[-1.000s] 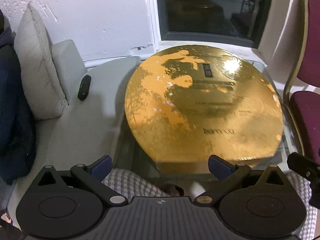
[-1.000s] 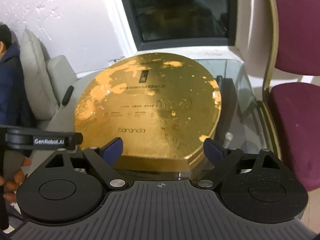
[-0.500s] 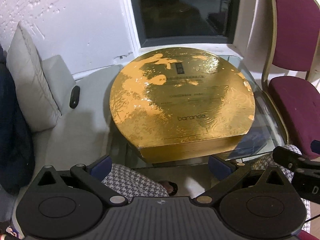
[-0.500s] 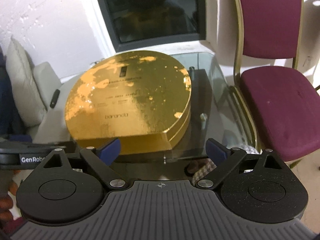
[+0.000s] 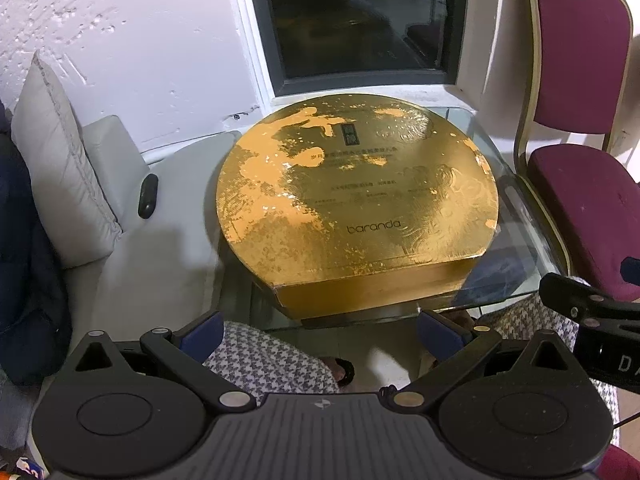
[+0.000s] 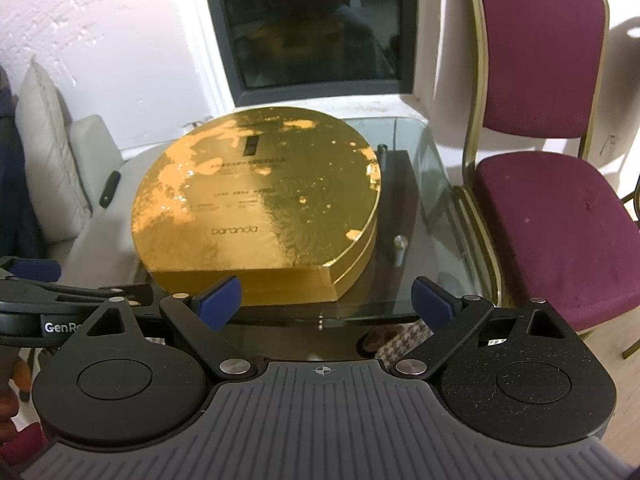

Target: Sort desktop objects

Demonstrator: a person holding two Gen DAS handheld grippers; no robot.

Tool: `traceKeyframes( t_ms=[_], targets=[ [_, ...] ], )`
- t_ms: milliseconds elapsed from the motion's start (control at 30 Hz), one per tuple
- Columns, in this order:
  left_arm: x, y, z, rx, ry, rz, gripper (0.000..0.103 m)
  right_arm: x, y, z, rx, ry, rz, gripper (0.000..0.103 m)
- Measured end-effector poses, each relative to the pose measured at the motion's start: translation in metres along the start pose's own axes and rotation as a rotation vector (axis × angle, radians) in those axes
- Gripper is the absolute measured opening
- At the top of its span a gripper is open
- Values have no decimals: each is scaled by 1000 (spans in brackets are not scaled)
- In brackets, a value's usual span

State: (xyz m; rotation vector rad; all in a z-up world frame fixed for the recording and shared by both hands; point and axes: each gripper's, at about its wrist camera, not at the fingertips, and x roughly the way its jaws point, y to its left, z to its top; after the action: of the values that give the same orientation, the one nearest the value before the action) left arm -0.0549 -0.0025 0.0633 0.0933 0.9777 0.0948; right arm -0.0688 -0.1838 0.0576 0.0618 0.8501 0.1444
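A large round gold box [image 5: 356, 208] with one flat front side lies closed on a small glass table [image 5: 516, 264]. It fills most of the tabletop. In the right wrist view the same gold box [image 6: 260, 200] shows a lid over a slightly stepped base. My left gripper [image 5: 322, 334] hangs open in front of the table's near edge, short of the box, with nothing between its blue pads. Likewise open and clear of the box, my right gripper [image 6: 328, 300] hovers at the near edge, slightly right of the box's flat side.
A maroon chair [image 6: 556, 208] with a gold frame stands right of the glass table [image 6: 424, 240]. To the left is a grey sofa [image 5: 132, 240] with a cushion [image 5: 60, 176] and a small black remote [image 5: 147, 196]. A dark window [image 5: 360, 20] is behind. Houndstooth-clad knees [image 5: 264, 360] show below.
Both grippers have drawn back and up from the gold box, so it looks smaller and farther away. Both stayed open. The box has not moved.
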Motion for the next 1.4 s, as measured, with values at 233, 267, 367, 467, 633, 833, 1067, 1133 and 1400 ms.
traceKeyframes(
  t_ms=[233,267,367,467,633,833,1067,1133,1400],
  targets=[
    [-2,-1,0,1,-4,0,102,-3,-1,-1,5,-4,-4,95],
    [-2,-2,0,1,-3,0,102,-3,-1,-1,5,-4,-4,95],
    [-2,-2,0,0,-2,-3,102,-3,-2,-1,5,-2,-3,95],
    [-2,-4,0,3,-3,-6,102,-2,-3,-1,3,2,-2,95],
    [-2,-6,0,8,-6,-13,102,-3,-5,-1,5,4,-2,95],
    [0,-5,1,9,-2,-20,102,-1,-5,-2,6,9,-2,95],
    [4,-6,2,8,8,-34,102,1,-8,-2,9,17,-3,95],
    [6,-6,2,9,12,-37,102,3,-8,-2,9,21,-4,95],
    [12,-10,4,17,29,-41,102,8,-12,-2,12,39,-8,95]
  ],
)
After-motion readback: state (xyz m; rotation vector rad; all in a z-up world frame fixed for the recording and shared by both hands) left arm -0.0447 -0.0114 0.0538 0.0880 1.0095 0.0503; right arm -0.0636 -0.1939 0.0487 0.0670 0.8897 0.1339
